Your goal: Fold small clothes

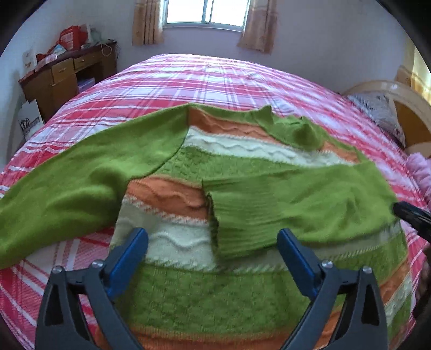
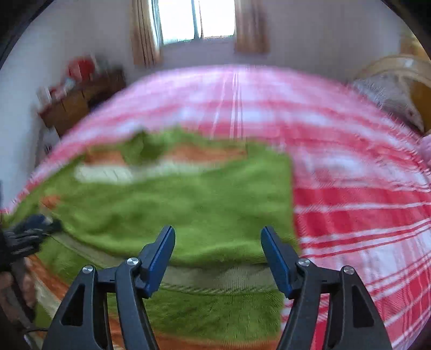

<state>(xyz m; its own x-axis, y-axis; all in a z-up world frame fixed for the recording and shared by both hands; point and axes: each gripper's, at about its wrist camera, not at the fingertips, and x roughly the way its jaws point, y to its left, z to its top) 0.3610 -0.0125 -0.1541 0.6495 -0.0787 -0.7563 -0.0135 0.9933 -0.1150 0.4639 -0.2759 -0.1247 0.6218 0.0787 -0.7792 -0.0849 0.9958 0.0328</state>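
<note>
On the left wrist view, we note one sweater (image 1: 215, 188) lying flat on the plaid bedspread (image 1: 215, 80), front up, collar toward the window (image 1: 206, 12). One sleeve (image 1: 296, 204) is folded across the chest, its cuff at the middle; we judge it was laid there as the first fold. The other sleeve (image 1: 67, 183) lies spread outward, not yet folded. The left gripper (image 1: 212, 239) hovers above the folded cuff with its jaws spread wide and nothing between the pads. One desk (image 1: 64, 78) stands by the wall.

From the right wrist view, which is blurred, we count the same single sweater (image 2: 188, 204), its folded sleeve forming a straight edge beside bare bedspread (image 2: 350, 215). The right gripper (image 2: 218, 242) is parted over that edge, gripping nothing. The left gripper (image 2: 32, 231) shows at the frame's left margin.
</note>
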